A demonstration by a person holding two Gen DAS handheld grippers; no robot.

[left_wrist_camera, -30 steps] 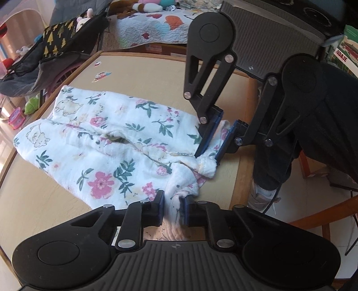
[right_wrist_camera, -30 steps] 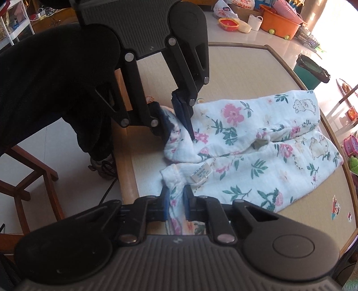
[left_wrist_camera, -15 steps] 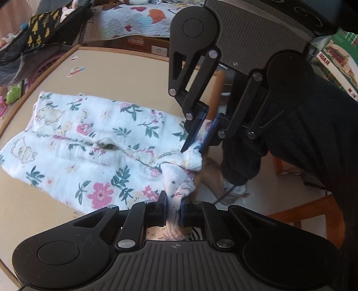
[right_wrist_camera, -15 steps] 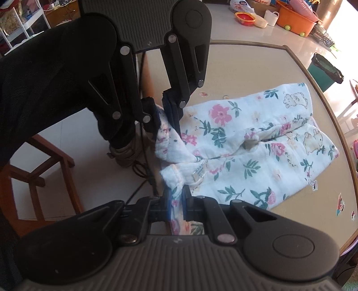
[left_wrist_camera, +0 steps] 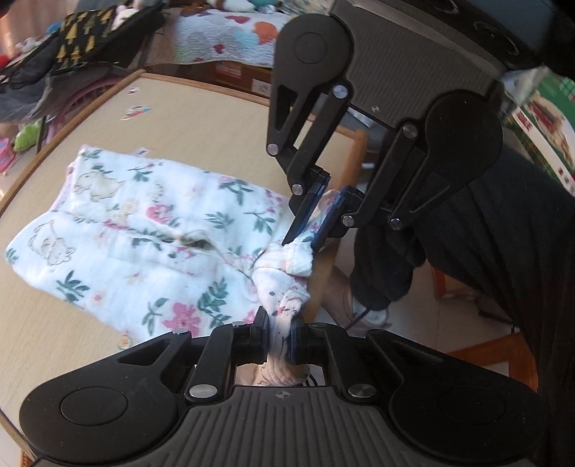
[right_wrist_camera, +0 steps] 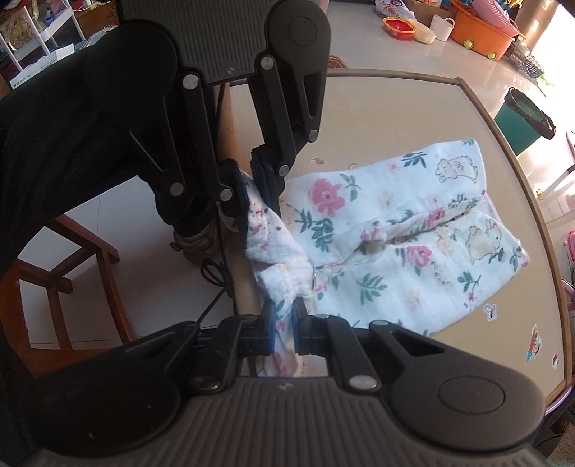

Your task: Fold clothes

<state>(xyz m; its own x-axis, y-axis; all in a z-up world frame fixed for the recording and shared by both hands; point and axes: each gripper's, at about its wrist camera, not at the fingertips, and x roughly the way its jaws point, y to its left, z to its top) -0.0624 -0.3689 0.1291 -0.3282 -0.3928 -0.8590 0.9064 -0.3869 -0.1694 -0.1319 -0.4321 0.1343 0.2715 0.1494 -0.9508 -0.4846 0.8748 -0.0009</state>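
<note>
The garment (left_wrist_camera: 143, 230) was a small white muslin piece printed with pink flowers, green leaves and pale bears, with a seam or zip line running along its middle and a small gap puckered open partway along it. Most of it lay flat on the tan tabletop (left_wrist_camera: 201, 118), its far end spread toward the table's rounded side, while the near end was gathered into two bunched cuffs drawn past the wooden rim toward the person. The left gripper (left_wrist_camera: 279, 332) had its jaws nearly closed, pinching one twisted cuff of cloth between blue pads; in the right wrist view the right gripper (right_wrist_camera: 284, 325) was likewise clamped tight on the other cuff, with fabric trailing down behind the fingers. The two grippers sat close together at the table's edge, each visible in the other's camera. The cloth between them was wrinkled and knotted-looking. Beyond the garment the tabletop lay bare apart from a few small stickers (right_wrist_camera: 533, 343) near the rim. A wooden chair (right_wrist_camera: 72, 258) and the person's dark-clad leg (left_wrist_camera: 503, 251) stood just off the near edge, over pale floor. An orange tub (right_wrist_camera: 481, 30) and a green bin (right_wrist_camera: 521, 122) stood well apart on the floor.
</note>
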